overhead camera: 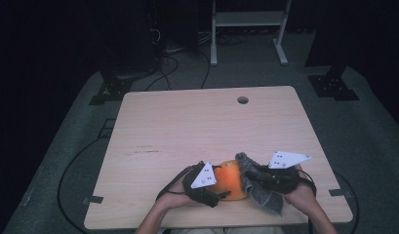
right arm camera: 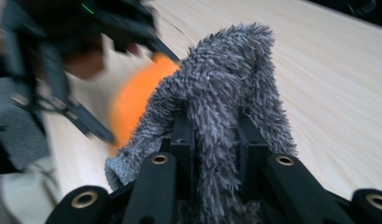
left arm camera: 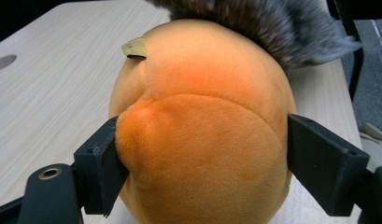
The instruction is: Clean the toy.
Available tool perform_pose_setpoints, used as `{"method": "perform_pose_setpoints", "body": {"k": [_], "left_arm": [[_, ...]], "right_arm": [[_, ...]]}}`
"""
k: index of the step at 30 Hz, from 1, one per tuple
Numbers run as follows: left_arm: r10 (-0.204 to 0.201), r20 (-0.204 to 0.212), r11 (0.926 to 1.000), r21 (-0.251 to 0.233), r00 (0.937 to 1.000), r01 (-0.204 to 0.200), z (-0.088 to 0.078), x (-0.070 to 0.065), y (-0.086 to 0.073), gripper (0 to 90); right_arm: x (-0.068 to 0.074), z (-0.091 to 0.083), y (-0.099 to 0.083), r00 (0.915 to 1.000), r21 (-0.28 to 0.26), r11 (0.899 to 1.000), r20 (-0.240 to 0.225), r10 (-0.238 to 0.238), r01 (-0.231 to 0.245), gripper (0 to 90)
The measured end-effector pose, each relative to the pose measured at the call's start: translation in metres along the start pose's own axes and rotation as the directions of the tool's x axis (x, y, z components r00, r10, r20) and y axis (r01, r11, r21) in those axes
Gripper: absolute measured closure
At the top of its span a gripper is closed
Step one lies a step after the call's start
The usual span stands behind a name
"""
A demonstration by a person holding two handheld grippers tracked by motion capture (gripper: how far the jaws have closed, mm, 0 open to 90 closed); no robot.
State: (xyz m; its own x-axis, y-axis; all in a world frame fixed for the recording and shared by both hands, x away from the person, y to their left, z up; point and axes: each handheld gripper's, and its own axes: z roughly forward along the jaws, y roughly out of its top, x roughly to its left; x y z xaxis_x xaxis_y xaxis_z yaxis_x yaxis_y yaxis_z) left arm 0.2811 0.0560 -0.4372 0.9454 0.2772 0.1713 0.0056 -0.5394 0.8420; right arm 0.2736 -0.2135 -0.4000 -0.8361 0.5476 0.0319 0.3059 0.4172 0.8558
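Orange plush, round and soft like a stuffed ball (left arm camera: 202,135), sits near the front edge of my pale wooden bench (overhead camera: 187,122), and my left tool (overhead camera: 217,187) has it clamped from both sides: in the left gripper view the two black jaws press into its flanks, the left one denting the fabric. A small tan tag (left arm camera: 135,47) sticks out of the plush near its top seam. My right tool (overhead camera: 249,176) is closed tight on a shaggy grey cloth (right arm camera: 226,93), the pile bunched between the jaws in the right gripper view (that view is blurred toward the left, so I read little detail there). From the high view the cloth drapes over the right side of the plush, touching it, with its loose end hanging down toward the bench edge beside my right hand (overhead camera: 299,192). Both tools sit close together, either side of the plush.
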Motion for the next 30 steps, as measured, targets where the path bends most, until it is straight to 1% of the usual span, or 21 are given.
{"method": "perform_pose_setpoints", "body": {"k": [1, 3, 5, 6, 7, 8, 10, 12, 13, 14, 16, 17, 18, 19, 20, 22, 23, 24, 25, 27, 30], "left_arm": [[0.003, 0.003, 1.0000, 0.002, 1.0000, -0.003, 0.000, 0.000, 0.000, 18.5], [-0.014, 0.005, 0.9999, 0.002, 0.9999, 0.014, -0.002, 0.004, 0.001, 14.4], [-0.088, -0.001, 0.9961, 0.005, 0.9961, 0.088, -0.003, 0.010, 0.003, 11.0], [-0.133, 0.004, 0.9910, 0.018, 0.9912, 0.133, -0.002, 0.013, 0.003, 9.1], [-0.151, 0.010, 0.9884, 0.016, 0.9885, 0.151, -0.001, 0.014, 0.003, 9.5], [-0.152, 0.016, 0.9883, 0.007, 0.9882, 0.152, 0.001, 0.012, 0.002, 12.8], [-0.097, 0.002, 0.9953, 0.007, 0.9953, 0.097, 0.003, 0.006, 0.004, 18.4], [-0.044, 0.000, 0.9990, 0.004, 0.9990, 0.044, 0.003, 0.000, 0.007, 21.1], [0.007, 0.001, 1.0000, 0.007, 1.0000, -0.007, 0.004, -0.004, 0.009, 22.1], [0.073, 0.006, 0.9973, 0.007, 0.9973, -0.073, 0.004, -0.009, 0.010, 22.6], [0.135, 0.010, 0.9907, 0.013, 0.9908, -0.135, 0.004, -0.015, 0.012, 23.0], [0.135, 0.010, 0.9906, 0.019, 0.9908, -0.135, 0.004, -0.015, 0.012, 22.5], [0.119, 0.017, 0.9927, 0.018, 0.9928, -0.119, 0.003, -0.013, 0.012, 20.7], [0.085, 0.026, 0.9962, 0.014, 0.9960, -0.085, 0.003, -0.011, 0.012, 17.8], [0.031, 0.036, 0.9995, 0.004, 0.9989, -0.031, 0.003, -0.007, 0.013, 14.3], [-0.048, 0.049, 0.9987, -0.014, 0.9977, 0.048, 0.004, -0.005, 0.014, 11.5], [-0.040, 0.048, 0.9991, -0.010, 0.9980, 0.041, 0.005, -0.005, 0.014, 12.2], [-0.006, 0.044, 1.0000, -0.002, 0.9990, 0.006, 0.005, -0.007, 0.013, 14.4], [0.007, 0.043, 1.0000, -0.001, 0.9991, -0.007, 0.005, -0.008, 0.013, 17.0], [0.009, 0.041, 0.9999, -0.004, 0.9991, -0.009, 0.002, -0.006, 0.012, 21.7], [0.023, 0.045, 0.9997, 0.001, 0.9987, -0.023, 0.001, -0.005, 0.009, 24.1]], "right_arm": [[0.004, 0.000, 0.004, 0.9998, -0.008, 1.000, -0.015, -0.015, 0.015, 72.0], [0.007, 0.004, 0.003, 0.9987, 0.024, 0.998, -0.011, -0.049, 0.050, 72.0], [0.005, 0.006, -0.001, 0.9988, 0.038, 0.998, -0.006, -0.049, 0.049, 72.1], [0.002, 0.006, -0.003, 0.9992, 0.037, 0.999, -0.014, -0.037, 0.037, 72.2], [-0.001, 0.004, -0.005, 0.9997, 0.038, 0.999, -0.018, -0.018, 0.018, 72.1], [-0.003, 0.002, -0.006, 0.9997, 0.040, 0.999, -0.017, -0.016, 0.016, 72.1], [-0.003, -0.001, -0.004, 0.9999, 0.046, 0.999, -0.001, -0.017, 0.017, 72.3], [0.003, -0.004, 0.002, 0.9986, 0.040, 0.998, 0.014, -0.050, 0.050, 72.4], [0.008, -0.005, 0.007, 0.9976, 0.029, 0.997, 0.015, -0.068, 0.067, 72.4], [0.013, -0.007, 0.012, 0.9969, 0.008, 0.997, 0.001, -0.079, 0.079, 72.4], [0.020, -0.007, 0.021, 0.9941, -0.016, 0.994, -0.023, -0.106, 0.105, 72.3], [0.024, -0.005, 0.023, 0.9924, -0.003, 0.993, -0.025, -0.120, 0.120, 72.1], [0.025, -0.003, 0.022, 0.9915, 0.012, 0.992, -0.021, -0.129, 0.129, 72.0], [0.024, 0.000, 0.020, 0.9911, 0.030, 0.991, -0.020, -0.131, 0.132, 72.0], [0.023, 0.002, 0.017, 0.9926, 0.033, 0.992, -0.030, -0.118, 0.119, 72.1], [0.020, 0.003, 0.014, 0.9955, 0.017, 0.996, -0.049, -0.081, 0.082, 72.1], [0.022, 0.003, 0.015, 0.9954, 0.016, 0.996, -0.048, -0.083, 0.084, 72.1], [0.024, 0.003, 0.015, 0.9947, 0.020, 0.996, -0.048, -0.091, 0.092, 72.0], [0.027, 0.004, 0.016, 0.9935, 0.029, 0.994, -0.043, -0.105, 0.106, 71.9], [0.027, 0.003, 0.017, 0.9921, 0.030, 0.992, -0.034, -0.121, 0.122, 72.0], [0.018, 0.001, 0.015, 0.9947, 0.026, 0.994, -0.019, -0.101, 0.102, 72.1]]}}
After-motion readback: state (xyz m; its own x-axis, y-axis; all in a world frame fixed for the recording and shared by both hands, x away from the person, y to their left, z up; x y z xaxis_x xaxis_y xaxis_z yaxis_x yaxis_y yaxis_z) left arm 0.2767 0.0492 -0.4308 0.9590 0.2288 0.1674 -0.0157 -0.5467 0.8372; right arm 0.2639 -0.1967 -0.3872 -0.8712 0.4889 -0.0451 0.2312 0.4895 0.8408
